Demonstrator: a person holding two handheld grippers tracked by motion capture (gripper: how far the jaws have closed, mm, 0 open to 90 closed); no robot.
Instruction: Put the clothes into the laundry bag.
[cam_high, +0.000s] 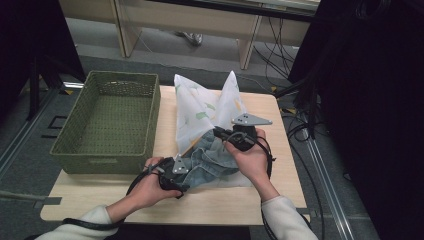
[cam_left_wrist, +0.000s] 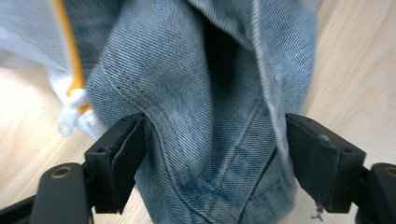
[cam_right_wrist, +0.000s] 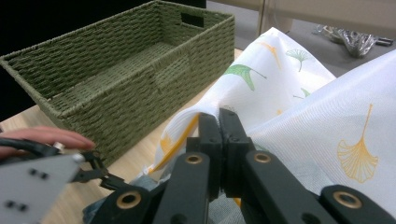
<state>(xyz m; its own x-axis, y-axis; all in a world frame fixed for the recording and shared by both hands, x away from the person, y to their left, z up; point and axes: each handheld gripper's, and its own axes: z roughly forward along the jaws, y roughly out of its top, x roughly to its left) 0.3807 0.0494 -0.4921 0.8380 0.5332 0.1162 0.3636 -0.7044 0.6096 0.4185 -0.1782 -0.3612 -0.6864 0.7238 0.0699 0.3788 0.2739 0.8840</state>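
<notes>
The light wooden table (cam_high: 280, 187) carries a green woven basket (cam_high: 107, 122) at its nine o'clock side. Just beside the basket, toward three o'clock, a white leaf-printed mesh bag (cam_high: 200, 112) rests with blue jeans (cam_high: 212, 160) at its six o'clock mouth.

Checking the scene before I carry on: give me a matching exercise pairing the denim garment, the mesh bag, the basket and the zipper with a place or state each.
Things:
1. faded blue denim garment
2. white mesh laundry bag printed with ginkgo leaves
3. green woven rectangular basket
4. orange zipper with white pull

Places or states:
A. empty, at the table's left
B. between the left gripper's jaws
C. its edge pinched by the right gripper
D. runs along the bag's opening

Pairs: 1-B, 2-C, 3-A, 4-D
</notes>
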